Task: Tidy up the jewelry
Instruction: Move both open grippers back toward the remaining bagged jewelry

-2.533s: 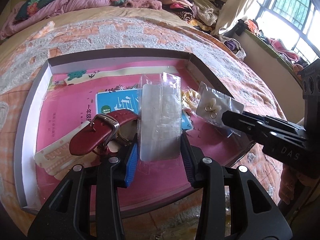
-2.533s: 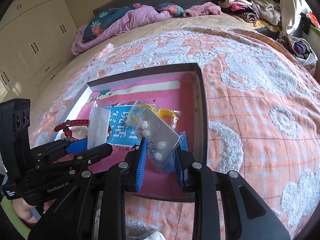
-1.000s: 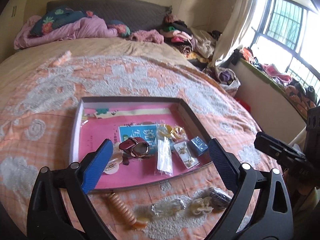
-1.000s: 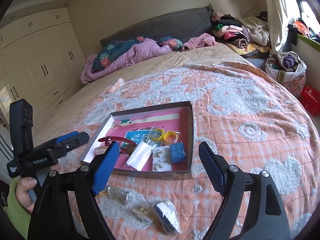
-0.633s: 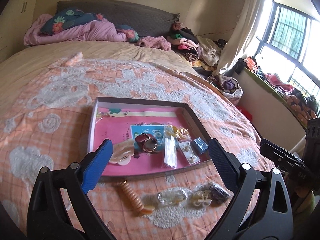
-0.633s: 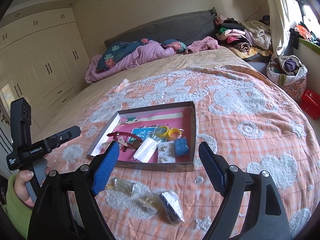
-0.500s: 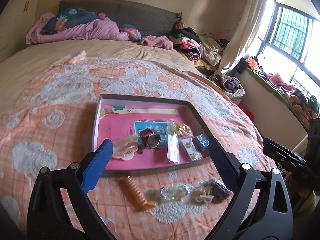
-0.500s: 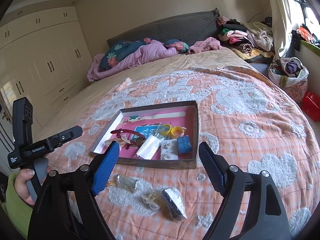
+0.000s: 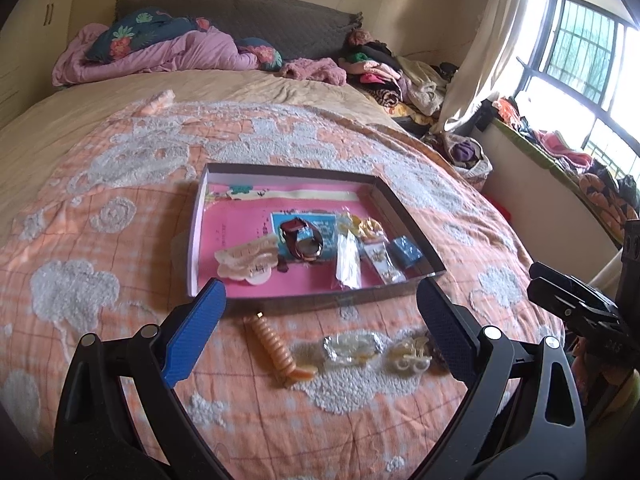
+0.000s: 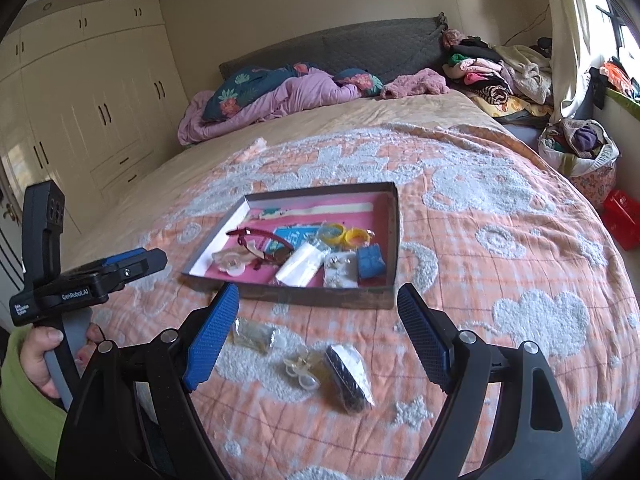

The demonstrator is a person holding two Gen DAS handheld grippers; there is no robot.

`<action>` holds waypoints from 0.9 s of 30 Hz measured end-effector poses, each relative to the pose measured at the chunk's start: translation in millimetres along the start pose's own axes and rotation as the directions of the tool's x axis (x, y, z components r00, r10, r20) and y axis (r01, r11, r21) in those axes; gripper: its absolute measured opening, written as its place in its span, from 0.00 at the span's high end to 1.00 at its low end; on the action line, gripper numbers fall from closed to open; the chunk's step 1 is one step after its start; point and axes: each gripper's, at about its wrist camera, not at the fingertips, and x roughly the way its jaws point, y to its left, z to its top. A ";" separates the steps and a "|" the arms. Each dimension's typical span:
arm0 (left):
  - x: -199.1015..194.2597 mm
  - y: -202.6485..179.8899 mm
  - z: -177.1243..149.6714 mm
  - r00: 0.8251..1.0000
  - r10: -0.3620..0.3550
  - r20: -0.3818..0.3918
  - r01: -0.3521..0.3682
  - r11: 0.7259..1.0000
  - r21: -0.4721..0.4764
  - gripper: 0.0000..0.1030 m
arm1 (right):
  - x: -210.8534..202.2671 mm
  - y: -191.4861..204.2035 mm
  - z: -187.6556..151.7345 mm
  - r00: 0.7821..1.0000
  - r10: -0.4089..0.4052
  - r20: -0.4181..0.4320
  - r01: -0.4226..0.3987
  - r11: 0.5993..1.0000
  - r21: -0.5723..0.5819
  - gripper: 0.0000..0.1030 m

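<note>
Open bedspread lies all around my shallow box. Both my left gripper and right gripper hang with fingers wide apart, empty, just near of the box's near wall. Loose jewelry packets rest on the bed between my fingers; a red-strapped watch lies inside the box.

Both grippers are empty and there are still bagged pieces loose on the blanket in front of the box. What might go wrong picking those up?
The clear bag and the white clip bag lie flat on tufted blanket; the open right gripper may snag fabric or slide off slick plastic.

The near end of the box is already crowded, so a drop there could land on the earring card.

The spiral hair tie may roll if nudged by the left gripper.
</note>
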 end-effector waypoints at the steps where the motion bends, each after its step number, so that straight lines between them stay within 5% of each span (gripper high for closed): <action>1: 0.4 -1.6 -1.7 1.000 0.001 -0.004 -0.001 1.000 0.005 0.13 | 0.2 -0.1 -2.9 1.000 -0.003 -0.007 0.003 1.000 -0.004 0.22; 27: 13.0 -27.4 -32.0 0.996 -0.002 -0.084 0.007 0.997 0.070 0.13 | 3.0 -0.6 -35.5 0.996 -0.039 -0.082 0.035 0.998 -0.054 0.22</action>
